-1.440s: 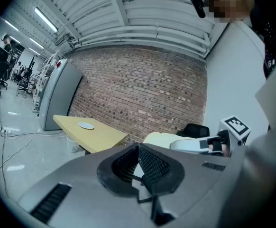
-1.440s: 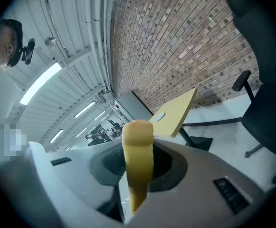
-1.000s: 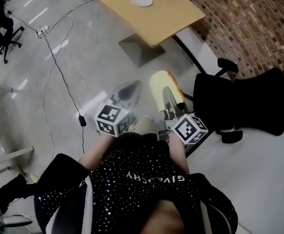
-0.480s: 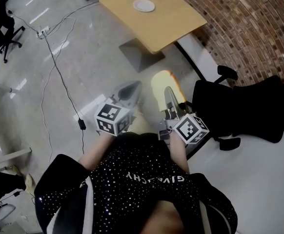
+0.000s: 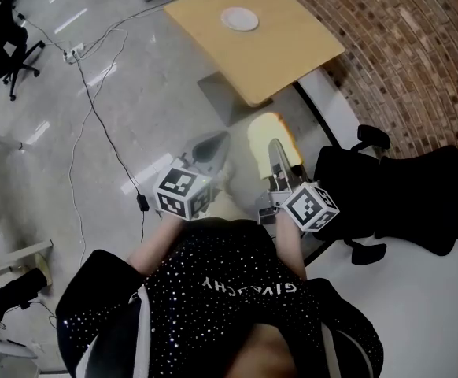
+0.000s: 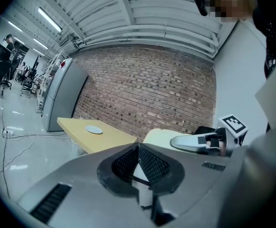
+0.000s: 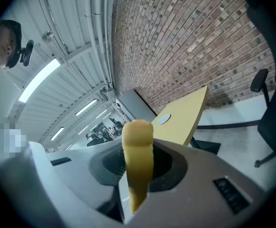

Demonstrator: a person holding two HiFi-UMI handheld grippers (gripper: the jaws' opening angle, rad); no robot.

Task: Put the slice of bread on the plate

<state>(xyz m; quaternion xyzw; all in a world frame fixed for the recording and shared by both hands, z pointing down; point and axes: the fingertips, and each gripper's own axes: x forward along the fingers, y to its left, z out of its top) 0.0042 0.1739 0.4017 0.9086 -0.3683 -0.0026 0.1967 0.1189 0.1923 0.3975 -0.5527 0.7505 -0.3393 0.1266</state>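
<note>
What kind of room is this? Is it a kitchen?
Probably an office or lab workspace, not a kitchen: there's a black office chair, cables trailing across the shiny floor, and one wooden table by a brick wall.

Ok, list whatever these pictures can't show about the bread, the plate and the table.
Pale yellow slice of bread: edge-on in the right gripper view, its lower end hidden by the right gripper clamping it.
Small white round plate: too small in the head view to tell if anything lies on it.
Tan wooden table: base mostly hidden under its own top, head view.
</note>
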